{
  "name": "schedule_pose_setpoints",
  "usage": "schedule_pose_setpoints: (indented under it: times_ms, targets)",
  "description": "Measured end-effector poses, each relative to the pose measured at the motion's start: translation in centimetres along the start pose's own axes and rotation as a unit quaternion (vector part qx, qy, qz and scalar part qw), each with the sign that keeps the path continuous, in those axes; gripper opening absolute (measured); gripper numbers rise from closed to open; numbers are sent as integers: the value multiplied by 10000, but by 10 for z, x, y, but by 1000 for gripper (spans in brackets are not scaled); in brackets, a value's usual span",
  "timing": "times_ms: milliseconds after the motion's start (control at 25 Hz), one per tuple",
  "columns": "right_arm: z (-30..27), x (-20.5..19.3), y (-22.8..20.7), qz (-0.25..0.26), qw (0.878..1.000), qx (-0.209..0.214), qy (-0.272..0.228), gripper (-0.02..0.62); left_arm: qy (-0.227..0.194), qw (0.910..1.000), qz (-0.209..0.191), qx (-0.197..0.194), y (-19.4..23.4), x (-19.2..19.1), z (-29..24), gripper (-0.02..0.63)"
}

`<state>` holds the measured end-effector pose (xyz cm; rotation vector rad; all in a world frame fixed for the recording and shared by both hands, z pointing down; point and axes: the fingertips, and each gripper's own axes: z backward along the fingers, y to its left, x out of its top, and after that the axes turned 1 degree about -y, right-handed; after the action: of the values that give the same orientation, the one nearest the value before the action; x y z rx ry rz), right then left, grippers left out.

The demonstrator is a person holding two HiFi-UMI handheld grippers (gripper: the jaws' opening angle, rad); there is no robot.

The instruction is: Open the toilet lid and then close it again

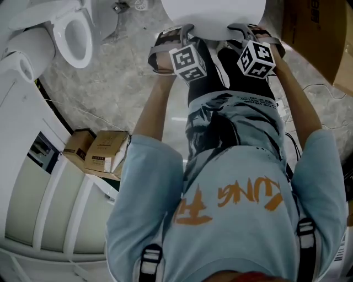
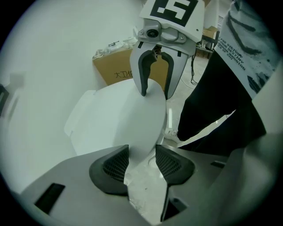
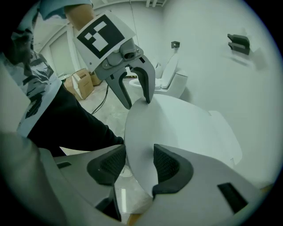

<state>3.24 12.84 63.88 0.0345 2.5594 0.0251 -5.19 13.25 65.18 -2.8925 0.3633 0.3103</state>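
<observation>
The white toilet lid [image 1: 215,14] shows at the top of the head view, tilted, with its front rim toward me. My left gripper [image 1: 179,34] grips the rim's left part and my right gripper [image 1: 251,30] its right part. In the left gripper view the lid [image 2: 124,119] fills the gap between the ribbed pads of the left gripper [image 2: 141,161], and the right gripper [image 2: 154,92] straddles the rim farther along. The right gripper view has the lid [image 3: 177,128] pinched between the pads of the right gripper [image 3: 139,165], with the left gripper [image 3: 138,102] beyond it. The bowl under the lid is hidden.
A second toilet [image 1: 74,33] stands at the upper left on the marbled floor. Small cardboard boxes [image 1: 99,151] lie by white wall panels at the left. A large cardboard box [image 1: 320,33] sits at the upper right. A cable [image 1: 322,88] runs across the floor.
</observation>
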Motion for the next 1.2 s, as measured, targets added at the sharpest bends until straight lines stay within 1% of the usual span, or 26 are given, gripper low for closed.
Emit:
schedule_pose_setpoints:
  times_ms: [160, 280, 440, 640, 720, 1040, 1200]
  targets:
    - [-28, -13, 6, 146, 9998, 108, 111, 215, 83, 9997, 245, -48, -9, -12, -26, 202]
    - [-42, -27, 17, 206, 9993, 192, 231, 215, 91, 9993, 331, -113, -23, -15, -43, 204]
    - [-68, -42, 21, 109, 9992, 253, 274, 216, 91, 9991, 394, -153, -32, -23, -71, 208]
    - [-95, -62, 26, 229, 9989, 312, 269, 212, 63, 9986, 528, -45, -42, -29, -103, 212]
    - [-105, -69, 29, 264, 9988, 312, 287, 210, 76, 9984, 553, -67, -47, -32, -114, 213]
    - [-128, -89, 35, 246, 9989, 204, 353, 207, 11, 9975, 677, -208, -59, -36, -141, 216]
    - [-130, -91, 32, 210, 9990, 239, 323, 206, 3, 9972, 716, -234, -57, -35, -146, 219]
